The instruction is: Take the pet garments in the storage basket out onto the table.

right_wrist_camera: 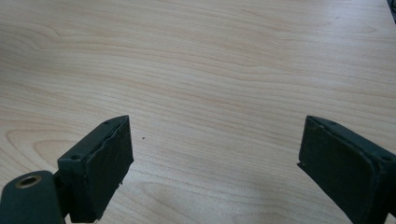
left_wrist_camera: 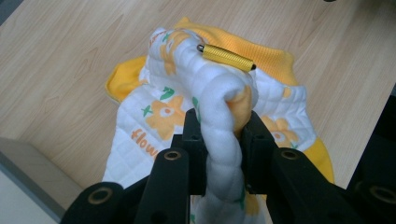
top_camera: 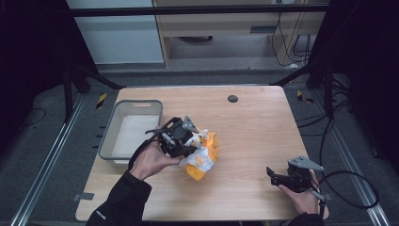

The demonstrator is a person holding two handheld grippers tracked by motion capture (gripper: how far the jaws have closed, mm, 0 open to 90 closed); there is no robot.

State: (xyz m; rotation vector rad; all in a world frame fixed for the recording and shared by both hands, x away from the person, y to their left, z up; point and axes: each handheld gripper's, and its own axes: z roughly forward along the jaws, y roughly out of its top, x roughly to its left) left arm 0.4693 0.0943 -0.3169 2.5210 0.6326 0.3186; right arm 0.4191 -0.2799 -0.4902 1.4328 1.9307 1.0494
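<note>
A small quilted garment (top_camera: 203, 155), white with orange flowers and a yellow-orange lining, lies bunched near the middle of the wooden table (top_camera: 254, 127). My left gripper (top_camera: 186, 141) is shut on a thick fold of it. In the left gripper view the white padded fold (left_wrist_camera: 223, 116) is squeezed between the two black jaws, and a short knurled yellow metal pin (left_wrist_camera: 225, 57) lies on top of the cloth just beyond them. My right gripper (top_camera: 273, 175) rests low near the table's front right, its jaws wide apart over bare wood (right_wrist_camera: 215, 93) with nothing between them.
A grey plastic bin (top_camera: 131, 129) stands at the table's left edge, close to my left hand. A small dark round disc (top_camera: 232, 98) sits near the far edge. Dark stands and cables surround the table.
</note>
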